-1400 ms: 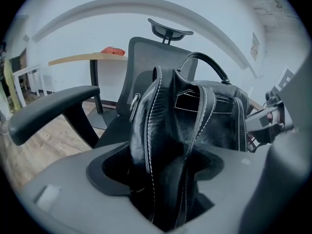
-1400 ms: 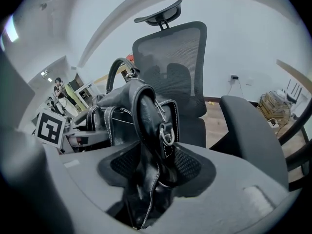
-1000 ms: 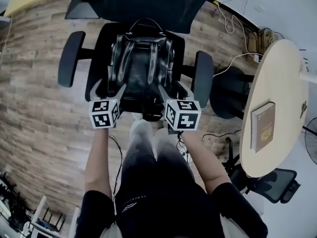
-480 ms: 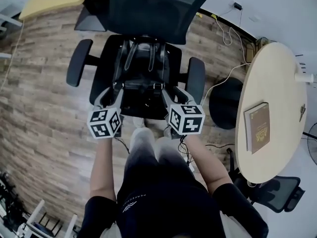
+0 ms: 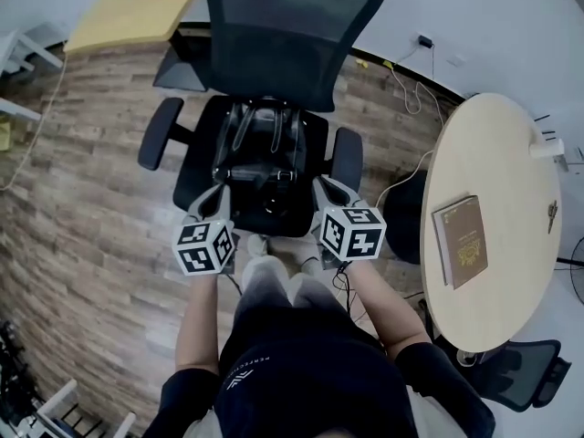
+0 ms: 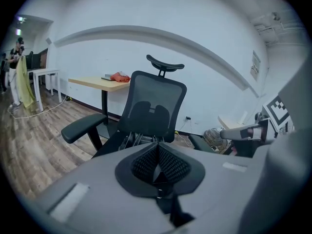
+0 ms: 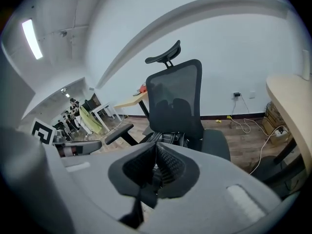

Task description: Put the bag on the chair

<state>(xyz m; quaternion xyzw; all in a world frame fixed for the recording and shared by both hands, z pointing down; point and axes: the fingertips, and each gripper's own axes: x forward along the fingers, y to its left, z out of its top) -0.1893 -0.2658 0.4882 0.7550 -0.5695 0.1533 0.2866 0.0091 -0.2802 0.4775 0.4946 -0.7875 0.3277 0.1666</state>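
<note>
Furniture at right: one round beige table (image 5: 511, 144) bearing one brown book (image 5: 460, 241). One black leather bag (image 5: 263, 153) sits on one black mesh chair (image 5: 283, 26), upper centre; left gripper (image 5: 217, 193) and right gripper (image 5: 321, 186) empty, jaws pressed together.

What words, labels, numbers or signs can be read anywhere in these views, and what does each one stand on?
None can be read as words.
Book on the round table: cover print, too small to read.
Person's dark shorts: white print at the waist, too blurred to read.
Wall sign in the left gripper view: too small to read.
Marker cubes: black-and-white square patterns only, no letters.
</note>
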